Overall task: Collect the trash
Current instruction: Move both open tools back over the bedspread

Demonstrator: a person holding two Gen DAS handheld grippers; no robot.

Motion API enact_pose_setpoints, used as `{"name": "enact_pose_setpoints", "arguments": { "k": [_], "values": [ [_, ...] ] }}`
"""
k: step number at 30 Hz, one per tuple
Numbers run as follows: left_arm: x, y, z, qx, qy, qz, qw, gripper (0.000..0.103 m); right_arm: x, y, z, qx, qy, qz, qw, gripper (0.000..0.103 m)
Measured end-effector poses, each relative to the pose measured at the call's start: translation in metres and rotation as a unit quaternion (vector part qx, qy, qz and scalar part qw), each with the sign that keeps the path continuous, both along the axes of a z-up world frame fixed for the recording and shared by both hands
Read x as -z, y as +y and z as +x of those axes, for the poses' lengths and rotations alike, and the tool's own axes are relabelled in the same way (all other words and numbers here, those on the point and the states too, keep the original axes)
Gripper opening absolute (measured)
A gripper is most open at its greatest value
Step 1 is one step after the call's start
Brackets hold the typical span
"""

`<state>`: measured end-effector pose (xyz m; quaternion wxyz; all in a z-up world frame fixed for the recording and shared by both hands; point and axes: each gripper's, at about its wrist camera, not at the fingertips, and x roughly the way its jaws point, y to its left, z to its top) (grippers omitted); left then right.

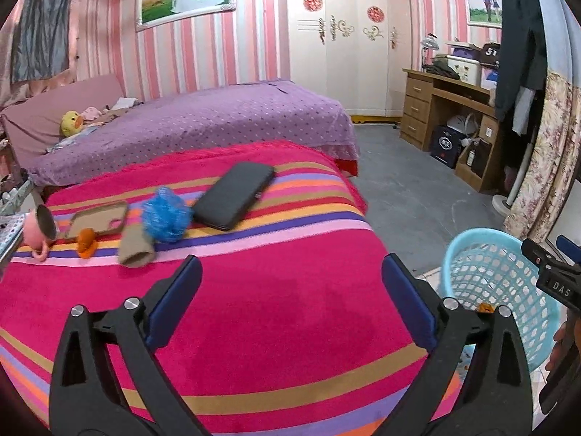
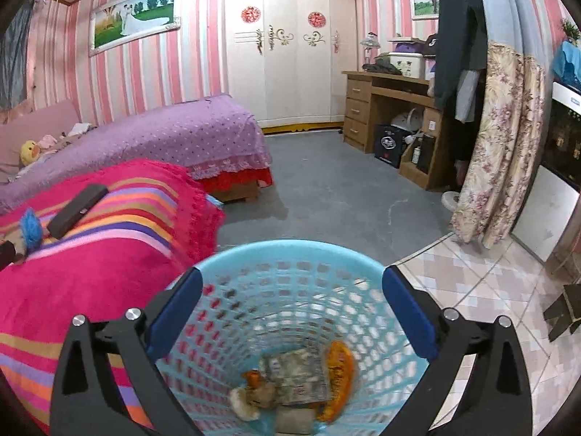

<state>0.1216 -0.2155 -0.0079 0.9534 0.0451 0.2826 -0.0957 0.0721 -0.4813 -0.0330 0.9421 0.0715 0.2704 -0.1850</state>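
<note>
My left gripper (image 1: 292,272) is open above the pink striped blanket (image 1: 290,312), nothing between its fingers. Beyond it lie a cardboard tube (image 1: 136,247), a blue mesh puff (image 1: 165,216), a bit of orange peel (image 1: 86,241), a brown phone case (image 1: 98,219), a black flat case (image 1: 234,194) and a tipped pink mug (image 1: 38,227). My right gripper (image 2: 292,287) is open over the light blue basket (image 2: 290,254). Orange peel (image 2: 339,378), a crumpled wrapper (image 2: 297,374) and other scraps lie on its bottom. The basket (image 1: 468,250) also shows right of the bed in the left wrist view.
A purple bed (image 1: 203,123) stands behind the striped one, with a yellow plush duck (image 1: 70,123) near its head. A white wardrobe (image 2: 287,47), a wooden desk (image 2: 385,109) and a floral curtain (image 2: 501,145) ring the grey floor (image 2: 345,189).
</note>
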Motion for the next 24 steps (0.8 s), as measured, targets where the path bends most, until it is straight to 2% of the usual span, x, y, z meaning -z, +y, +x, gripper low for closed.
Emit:
{"name": "enact_pose_setpoints", "arguments": {
  "k": [6,14,24],
  "values": [
    [-0.009,0.041,0.001,-0.023,-0.011,0.011,0.9996,0.097,-0.005,0.032,0.018,-0.020,-0.004,0.003,1.000,0.097],
    [-0.004,0.098,0.011,-0.064,-0.017,0.023,0.9976,0.097,-0.008,0.084,0.045,-0.060,0.000,-0.011,0.998,0.097],
    [0.006,0.157,0.031,-0.102,0.005,0.006,0.9947,0.097,-0.005,0.147,0.067,-0.108,0.006,-0.042,0.993,0.097]
  ]
}}
